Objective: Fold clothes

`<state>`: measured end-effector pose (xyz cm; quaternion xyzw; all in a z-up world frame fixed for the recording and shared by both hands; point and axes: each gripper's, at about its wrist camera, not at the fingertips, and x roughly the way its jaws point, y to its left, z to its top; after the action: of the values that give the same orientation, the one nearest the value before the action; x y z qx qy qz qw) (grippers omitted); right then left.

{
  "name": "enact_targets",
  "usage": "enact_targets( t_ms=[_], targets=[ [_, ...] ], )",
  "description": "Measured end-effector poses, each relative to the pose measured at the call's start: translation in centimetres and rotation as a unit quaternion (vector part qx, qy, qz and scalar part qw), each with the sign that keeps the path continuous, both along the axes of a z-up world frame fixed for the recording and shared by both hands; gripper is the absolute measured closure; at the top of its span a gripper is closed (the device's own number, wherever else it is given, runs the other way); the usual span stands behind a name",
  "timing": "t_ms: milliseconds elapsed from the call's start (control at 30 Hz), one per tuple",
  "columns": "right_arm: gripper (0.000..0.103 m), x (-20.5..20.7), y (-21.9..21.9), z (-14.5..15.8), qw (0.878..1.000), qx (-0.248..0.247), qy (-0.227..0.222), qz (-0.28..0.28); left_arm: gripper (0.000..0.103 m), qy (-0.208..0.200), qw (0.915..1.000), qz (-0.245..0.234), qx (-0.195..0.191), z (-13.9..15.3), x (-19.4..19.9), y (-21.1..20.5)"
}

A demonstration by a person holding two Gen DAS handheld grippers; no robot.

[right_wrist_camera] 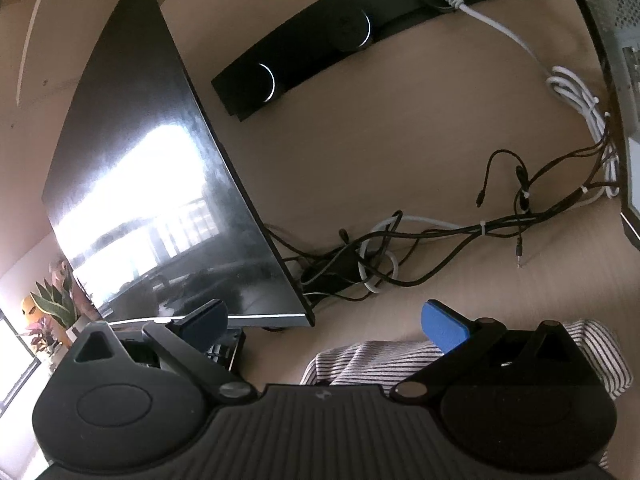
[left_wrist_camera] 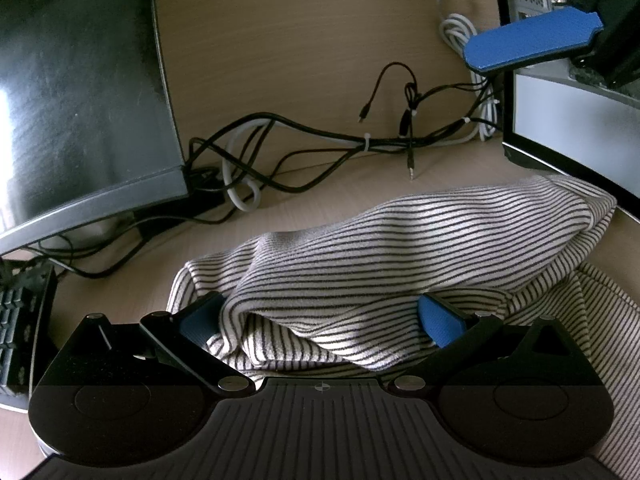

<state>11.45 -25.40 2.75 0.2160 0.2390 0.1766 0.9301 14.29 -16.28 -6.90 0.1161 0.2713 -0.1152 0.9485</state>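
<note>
The left gripper point(left_wrist_camera: 320, 320) had its two blue-padded fingers point(left_wrist_camera: 440, 322) spread wide, with a bunched ridge of the striped garment point(left_wrist_camera: 400, 240) heaped up between them; the pads sat on either side of the cloth but had not closed on it, so nothing was clamped yet. The garment lay on the wooden desk point(left_wrist_camera: 300, 52), rumpled rather than flat, its far end reaching toward the foot of a white-screened monitor point(left_wrist_camera: 572, 120). Beyond the garment ran a tangle of black and white cables point(left_wrist_camera: 360, 144), and farther left of it stood a dark monitor point(left_wrist_camera: 80, 92) with a keyboard point(left_wrist_camera: 16, 320) below.

The right gripper point(right_wrist_camera: 324, 322) was also spread apart and held nothing. It hovered above the garment, whose near edge point(right_wrist_camera: 380, 356) showed only under its right finger point(right_wrist_camera: 442, 328); the dark monitor point(right_wrist_camera: 160, 184) and a black bar with round knobs point(right_wrist_camera: 360, 36) lay beyond.

To do the grasp well, the left fingers would likely need to close on one clean edge or corner rather than the whole thick bunch, since a multi-layer pinch tends to drag hidden folds along. The right gripper should probably drop to a matching edge of the garment, keeping well clear of the cables, so the cloth can be pulled taut and laid flat before any fold.
</note>
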Motion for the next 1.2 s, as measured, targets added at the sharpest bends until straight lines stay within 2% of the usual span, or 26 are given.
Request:
enact_targets(
  t_ms=[300,833,933,1000,1033,1100,1167,1200],
  targets=[
    [0.000,0.0,0.2,0.0,1.000,-0.021,0.003,0.008,0.000,-0.003,0.9999,-0.002,0.011,0.0,0.0,-0.2],
    [0.000,-0.1,-0.9,-1.6,0.999,0.026,0.034,-0.012,0.000,-0.003,0.9997,-0.010,0.020,-0.3,0.8,-2.1],
    [0.000,-1.1,-2.5,-0.6,0.999,0.003,0.006,-0.034,0.000,0.017,0.9996,-0.016,0.015,-0.1,1.3,-2.1],
    [0.000,-2.0,-3.8,-0.5,0.997,-0.041,-0.011,-0.059,0.000,0.049,0.9986,-0.017,0.010,0.5,2.0,-2.0],
    [0.000,-2.3,-4.4,-0.8,0.996,-0.058,-0.008,-0.069,0.000,0.061,0.9980,-0.016,0.009,0.8,2.3,-1.9],
    [0.000,-2.5,-5.7,-2.2,0.992,-0.076,0.029,-0.094,0.000,0.070,0.9974,-0.016,0.003,1.1,3.0,-1.7],
    [0.000,-2.8,-6.7,-3.3,0.989,-0.070,0.062,-0.114,0.000,0.055,0.9983,-0.017,-0.001,0.7,3.2,-1.8],
    [0.000,-3.2,-6.9,-3.2,0.990,-0.053,0.057,-0.118,0.000,0.040,0.9990,-0.019,0.003,0.3,2.7,-1.8]
  ],
)
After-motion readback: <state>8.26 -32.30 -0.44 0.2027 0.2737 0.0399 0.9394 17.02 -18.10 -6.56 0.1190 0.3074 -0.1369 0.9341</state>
